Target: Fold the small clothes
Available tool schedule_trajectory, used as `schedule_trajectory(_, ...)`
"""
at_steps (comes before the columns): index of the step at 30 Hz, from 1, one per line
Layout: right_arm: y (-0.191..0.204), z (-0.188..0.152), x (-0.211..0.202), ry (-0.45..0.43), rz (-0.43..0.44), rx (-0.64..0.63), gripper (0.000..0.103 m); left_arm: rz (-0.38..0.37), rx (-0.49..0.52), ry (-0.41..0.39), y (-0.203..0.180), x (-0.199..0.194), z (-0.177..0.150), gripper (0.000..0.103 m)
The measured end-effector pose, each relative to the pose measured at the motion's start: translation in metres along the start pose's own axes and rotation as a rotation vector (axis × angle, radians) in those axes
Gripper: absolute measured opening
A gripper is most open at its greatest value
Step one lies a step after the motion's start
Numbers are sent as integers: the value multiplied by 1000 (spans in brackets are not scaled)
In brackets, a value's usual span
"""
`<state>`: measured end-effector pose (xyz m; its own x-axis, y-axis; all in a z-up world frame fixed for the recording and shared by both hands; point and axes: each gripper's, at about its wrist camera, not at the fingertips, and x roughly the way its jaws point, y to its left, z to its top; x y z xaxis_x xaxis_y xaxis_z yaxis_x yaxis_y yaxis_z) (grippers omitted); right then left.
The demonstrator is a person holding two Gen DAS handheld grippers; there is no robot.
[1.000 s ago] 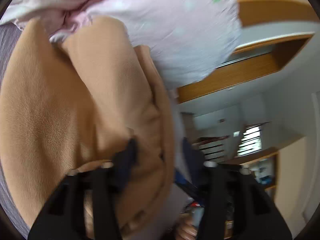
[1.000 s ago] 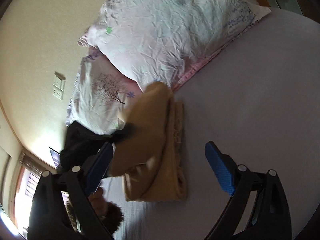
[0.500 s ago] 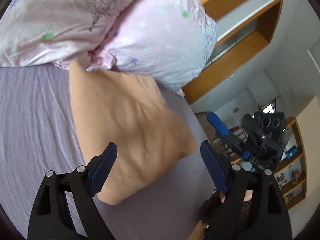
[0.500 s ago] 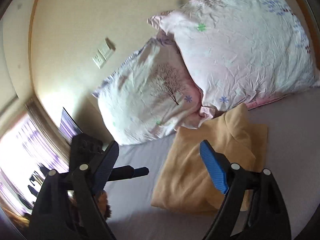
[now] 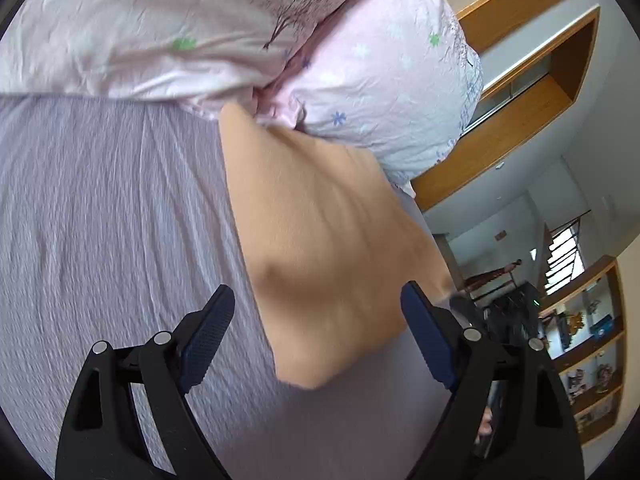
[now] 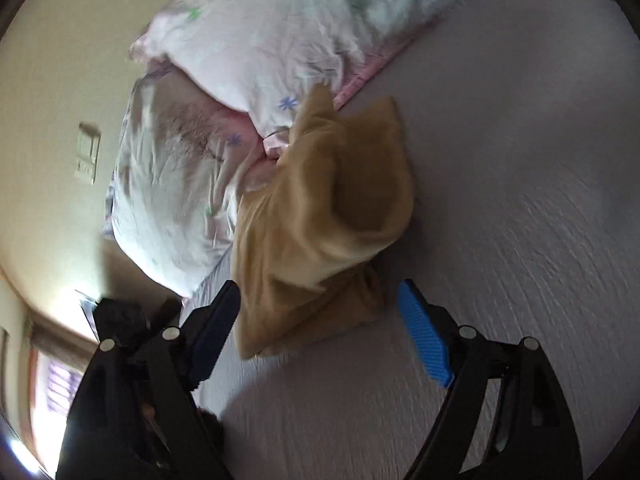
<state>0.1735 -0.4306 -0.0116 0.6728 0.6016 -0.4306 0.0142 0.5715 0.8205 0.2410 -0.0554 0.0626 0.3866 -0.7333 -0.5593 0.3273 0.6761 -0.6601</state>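
As far as both views show, we judge folding nearly done: on one lilac bed sheet (image 6: 520, 160), two floral pillows (image 5: 200, 32) lean over one tan garment (image 5: 328, 248), folded but with a raised flap. Our left gripper (image 5: 316, 344) and right gripper (image 6: 320, 332) hover spread wide, holding nothing.
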Motion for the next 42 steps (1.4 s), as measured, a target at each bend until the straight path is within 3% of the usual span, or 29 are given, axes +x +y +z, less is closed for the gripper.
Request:
schedule_trajectory(2, -5, 2, 15, 15, 19, 34, 81, 6, 6, 0, 1, -1, -2, 85)
schedule_trajectory(3, -4, 3, 21, 13, 33, 29, 74, 4, 8, 0, 0, -2, -2, 85)
schedule_trajectory(4, -2, 4, 23, -10, 31, 11, 61, -2, 8, -1, 0, -3, -2, 85)
schedule_trajectory(5, 4, 5, 25, -44, 17, -22, 21, -3, 8, -3, -1, -4, -3, 85)
schedule_trajectory(6, 6, 5, 23, -62, 25, -38, 9, -5, 11, -4, -2, -4, -3, 85)
schedule_trajectory(8, 12, 4, 17, -75, 116, -43, 8, -2, 18, -5, -2, -6, -4, 85)
schedule_trajectory(11, 3, -10, 28, 57, 328, 106, 7, 1, -5, -1, 3, -3, -3, 85)
schedule_trajectory(13, -4, -21, 39, 126, 314, 143, 7, -9, -47, 10, 10, 2, 0, 85)
schedule_trajectory(14, -8, -25, 40, 137, 253, 125, 10, -13, -61, 14, 13, 4, 1, 85)
schedule_trajectory(16, -13, -24, 32, 131, 164, 89, 31, -13, -90, 20, 18, 6, 3, 85)
schedule_trajectory(17, -16, -21, 23, 117, 156, 101, 60, -13, -104, 22, 21, 7, 4, 85)
schedule_trajectory(18, -16, -17, 12, 92, 178, 105, 80, -14, -111, 23, 23, 8, 6, 85)
schedule_trajectory(20, -11, -2, -3, 37, 160, 72, 97, -12, -111, 26, 24, 13, 11, 86)
schedule_trajectory(24, -6, 41, 13, 75, 112, 80, 97, 27, -92, 50, 20, 33, 22, 86)
schedule_trajectory(28, -2, 81, 47, 112, -26, 59, 89, 33, -131, 75, 26, 47, 27, 86)
schedule_trajectory(31, -4, 96, 52, 98, -70, 43, 85, 34, -115, 80, 25, 48, 25, 86)
schedule_trajectory(33, -7, 103, 62, 136, -90, 66, 86, 41, -97, 85, 23, 49, 24, 86)
schedule_trajectory(36, -21, 101, 74, 179, -68, 116, 88, 33, -97, 97, 24, 52, 24, 86)
schedule_trajectory(39, -24, 104, 73, 169, 45, 141, 87, 23, -94, 101, 24, 53, 24, 86)
schedule_trajectory(40, -21, 106, 72, 147, 67, 114, 79, 23, -94, 102, 25, 54, 24, 86)
schedule_trajectory(41, -14, 109, 75, 152, 64, 57, 47, 22, -93, 103, 25, 55, 24, 86)
schedule_trajectory(42, -10, 110, 78, 172, 44, 29, 22, 23, -93, 103, 25, 56, 25, 86)
